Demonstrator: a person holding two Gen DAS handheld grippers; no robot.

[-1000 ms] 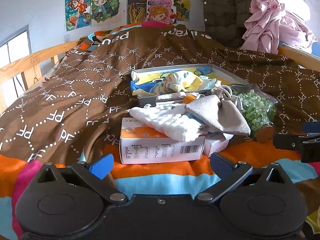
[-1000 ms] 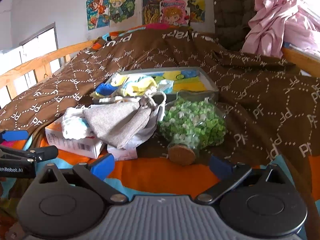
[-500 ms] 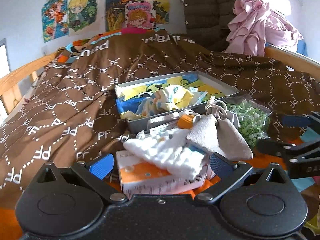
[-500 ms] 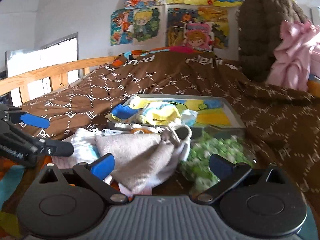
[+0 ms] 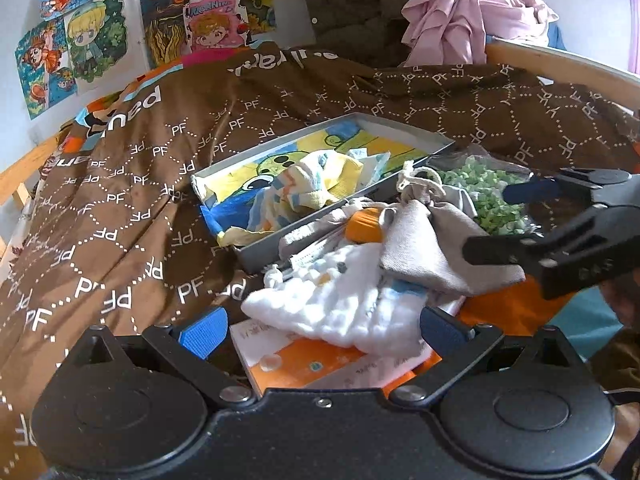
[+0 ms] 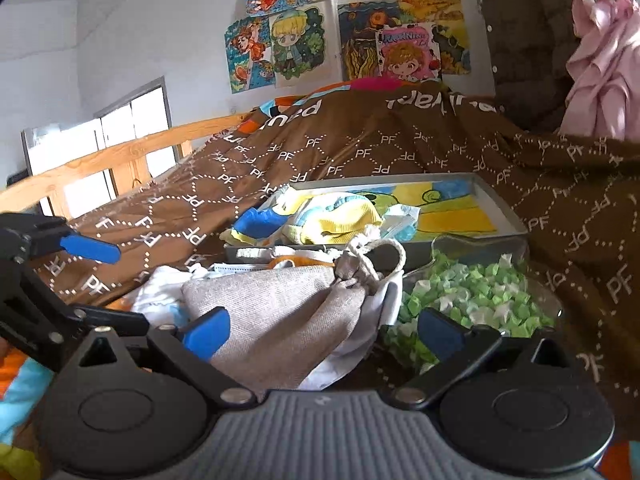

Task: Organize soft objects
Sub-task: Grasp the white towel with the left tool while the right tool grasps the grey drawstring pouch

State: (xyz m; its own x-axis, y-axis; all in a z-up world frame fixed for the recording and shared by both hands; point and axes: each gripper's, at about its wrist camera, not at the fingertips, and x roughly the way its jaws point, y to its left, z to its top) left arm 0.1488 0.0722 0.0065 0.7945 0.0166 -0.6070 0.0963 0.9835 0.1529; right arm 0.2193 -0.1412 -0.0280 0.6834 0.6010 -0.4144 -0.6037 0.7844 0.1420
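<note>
The grey pouch (image 6: 280,304) lies lengthwise (drawstring end toward the tray (image 6: 504,212)).

- Cartoon posters (image 6: 352,28) cover the white wall above the bed.
- A brown "PF" blanket (image 5: 132,184) drapes the bed, an orange-and-blue sheet (image 5: 576,312) showing at its near edge.
- A wooden rail (image 6: 120,156) runs along the bed's side, windows (image 6: 132,128) behind it.
- A dark quilted coat (image 6: 524,36) and pink garment (image 5: 472,8) hang at the far corner.
</note>
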